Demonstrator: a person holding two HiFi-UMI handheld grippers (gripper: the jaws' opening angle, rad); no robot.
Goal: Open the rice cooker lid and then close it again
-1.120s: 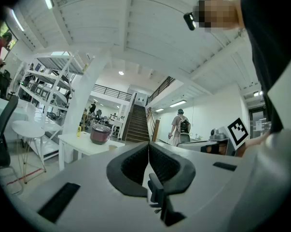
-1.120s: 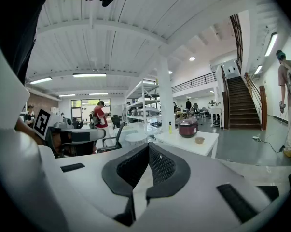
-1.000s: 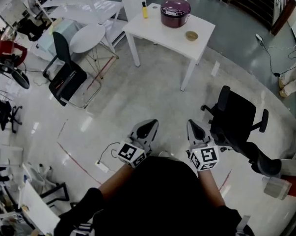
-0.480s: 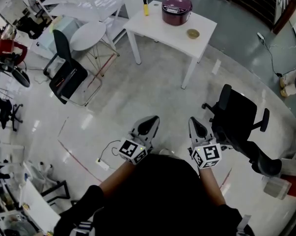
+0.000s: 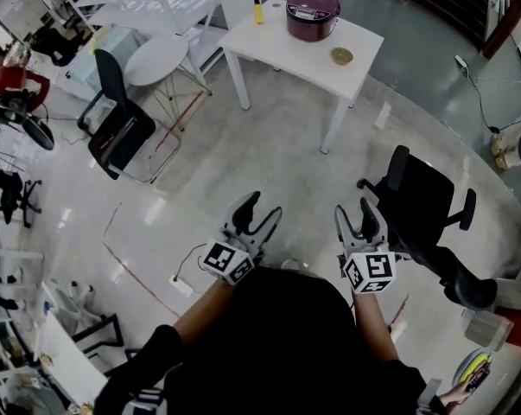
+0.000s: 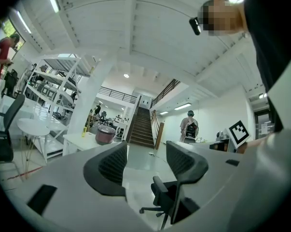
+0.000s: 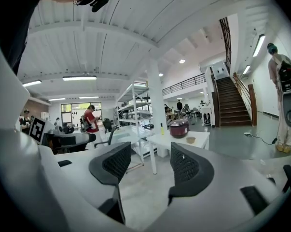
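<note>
A dark red rice cooker (image 5: 313,13) with its lid down stands on a white table (image 5: 282,46) far across the floor. The left gripper view shows the cooker (image 6: 105,135) small and distant, and so does the right gripper view (image 7: 179,128). My left gripper (image 5: 258,213) and right gripper (image 5: 358,218) are held side by side close to my body, a long way from the table. Both sets of jaws are opening, with only air between them, as the left gripper (image 6: 145,161) and right gripper (image 7: 148,163) views show.
A yellow bottle (image 5: 257,9) and a small bowl (image 5: 340,56) share the table. A black office chair (image 5: 420,207) stands just right of my right gripper. Another chair (image 5: 115,128) and a round table (image 5: 156,62) are left. A power strip (image 5: 181,290) lies on the floor.
Both grippers' jaws have gone from shut to spread apart. The hands have stayed in about the same place.
</note>
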